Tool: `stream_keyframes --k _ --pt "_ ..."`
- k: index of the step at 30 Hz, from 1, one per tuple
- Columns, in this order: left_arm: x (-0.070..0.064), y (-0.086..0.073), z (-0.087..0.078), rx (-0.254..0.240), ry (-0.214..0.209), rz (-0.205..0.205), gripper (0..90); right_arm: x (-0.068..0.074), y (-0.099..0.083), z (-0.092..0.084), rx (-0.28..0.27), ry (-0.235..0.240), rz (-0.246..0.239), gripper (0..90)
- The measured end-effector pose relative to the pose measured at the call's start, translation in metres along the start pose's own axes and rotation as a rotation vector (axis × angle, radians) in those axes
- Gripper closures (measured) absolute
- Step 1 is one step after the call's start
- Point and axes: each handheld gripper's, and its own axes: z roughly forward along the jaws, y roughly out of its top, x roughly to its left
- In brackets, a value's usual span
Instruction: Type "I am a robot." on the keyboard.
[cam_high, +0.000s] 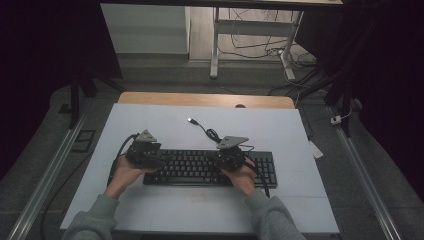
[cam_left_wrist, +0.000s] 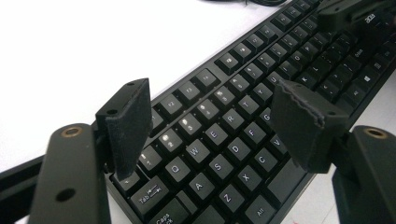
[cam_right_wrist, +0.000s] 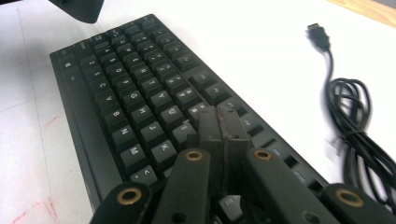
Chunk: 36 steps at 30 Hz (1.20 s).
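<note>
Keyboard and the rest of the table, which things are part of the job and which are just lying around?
In the job: keyboard; left gripper, open over the keys; right gripper, shut above the keys.
Lying about: USB plug; coiled cable; white mat.

Right gripper (cam_right_wrist: 223, 122) jaws pressed together, tips over the black keyboard (cam_right_wrist: 140, 93) keys; coiled USB cable (cam_right_wrist: 355, 126) beside it.

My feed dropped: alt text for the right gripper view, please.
The right claw, shut, its tips over the keys of a black keyboard on a white table. A coiled black cable lies to the right.
</note>
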Motion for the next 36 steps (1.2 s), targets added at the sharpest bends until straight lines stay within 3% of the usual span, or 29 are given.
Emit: stream_keyframes --k 3,12,16,27,30,36 --pt "-0.001 0.0 0.001 0.001 0.002 0.002 29.7 -0.003 -0.004 -0.004 0.002 -0.002 0.003 89.5" --pt "-0.001 0.0 0.002 0.003 0.004 0.007 29.7 -0.008 -0.017 -0.024 -0.02 -0.013 0.054 62.1" --pt "-0.002 0.001 0.001 0.0 0.003 0.013 29.7 -0.009 -0.019 -0.031 -0.034 -0.021 0.064 54.6" --pt "-0.001 0.0 -0.002 -0.011 -0.001 0.006 29.9 -0.009 -0.033 -0.045 -0.043 -0.017 0.047 50.1" --pt "-0.002 0.0 -0.002 -0.022 -0.027 0.0 29.9 -0.008 -0.035 -0.048 -0.05 -0.011 0.045 49.7" --pt "-0.005 0.002 -0.001 -0.021 -0.032 0.007 30.2 -0.01 -0.036 -0.051 -0.047 -0.025 0.046 49.4"
